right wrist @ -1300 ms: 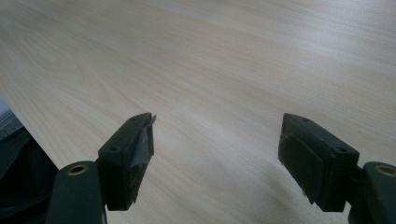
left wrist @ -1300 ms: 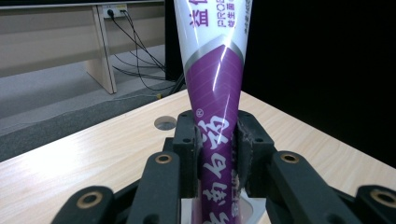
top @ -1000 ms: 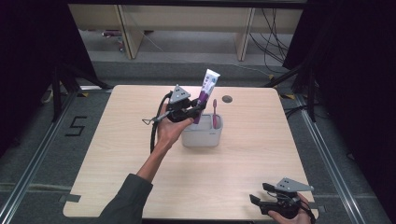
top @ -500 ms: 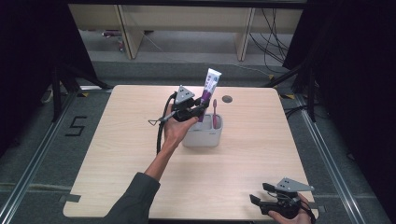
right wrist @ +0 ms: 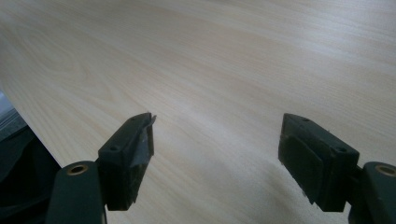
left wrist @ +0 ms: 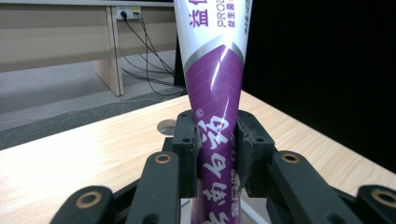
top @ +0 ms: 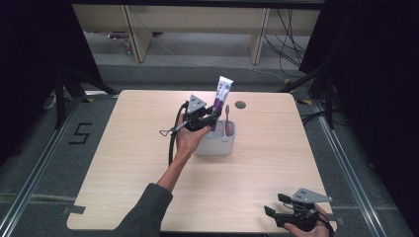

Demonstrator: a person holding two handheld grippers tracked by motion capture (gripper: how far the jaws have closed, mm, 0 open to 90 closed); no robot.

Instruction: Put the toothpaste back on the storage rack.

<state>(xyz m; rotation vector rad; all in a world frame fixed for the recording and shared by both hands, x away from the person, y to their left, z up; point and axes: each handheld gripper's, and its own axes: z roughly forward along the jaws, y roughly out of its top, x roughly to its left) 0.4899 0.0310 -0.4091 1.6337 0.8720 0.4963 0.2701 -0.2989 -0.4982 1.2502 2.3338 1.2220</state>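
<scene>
A purple and white toothpaste tube (top: 221,95) stands upright, its lower end inside the grey holder (top: 216,142) in the middle of the table. My left gripper (top: 211,118) is shut on the tube; in the left gripper view the black pads (left wrist: 187,154) press both sides of the toothpaste tube (left wrist: 217,107). A pink toothbrush (top: 227,118) stands in the holder's right part. My right gripper (top: 272,211) rests at the table's near right corner, open. In the right gripper view my right gripper (right wrist: 217,154) has only bare wood between its jaws.
A round cable hole (top: 240,104) lies in the wooden table (top: 123,148) behind the holder. The left gripper's cable (top: 171,145) trails beside the forearm. Bench legs and wires stand on the floor beyond the far edge.
My left gripper has sunk a little with the tube, bringing its lower end deeper into the holder. The right gripper has kept still.
</scene>
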